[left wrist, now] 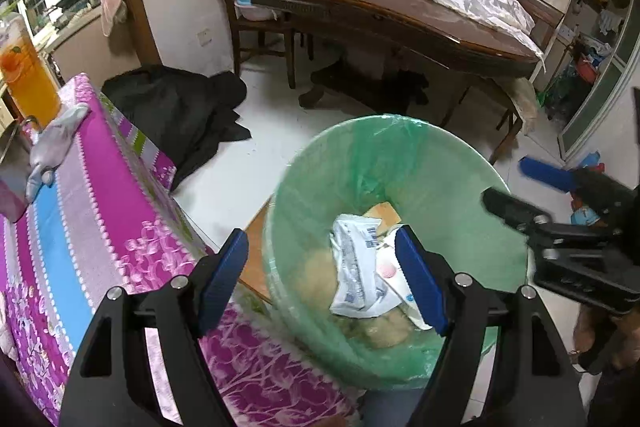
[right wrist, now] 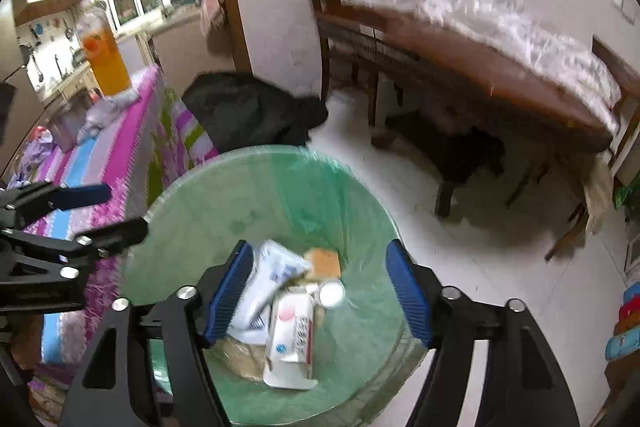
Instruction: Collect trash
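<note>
Below both spread tools (left wrist: 324,283) (right wrist: 320,291), wrappers (right wrist: 288,343) lie in the bin (right wrist: 200,203).

A: Can you read the white packets (right wrist: 290,341) in the bin (right wrist: 360,195)?
B: No, print's too blurred. The lumps (left wrist: 384,331) under them are mostly hidden.
A: The table (right wrist: 480,67)?
B: Smeared, far end cut off

I see a worktop (left wrist: 100,211) under a pink, blue and floral striped cloth; a grey crumpled rag (left wrist: 54,143) and an orange-filled jug (left wrist: 26,79) sit on its far end. On the white floor (left wrist: 240,175) beside it: a green-lined bin (left wrist: 440,179) and a dark garment heap (left wrist: 180,107).
</note>
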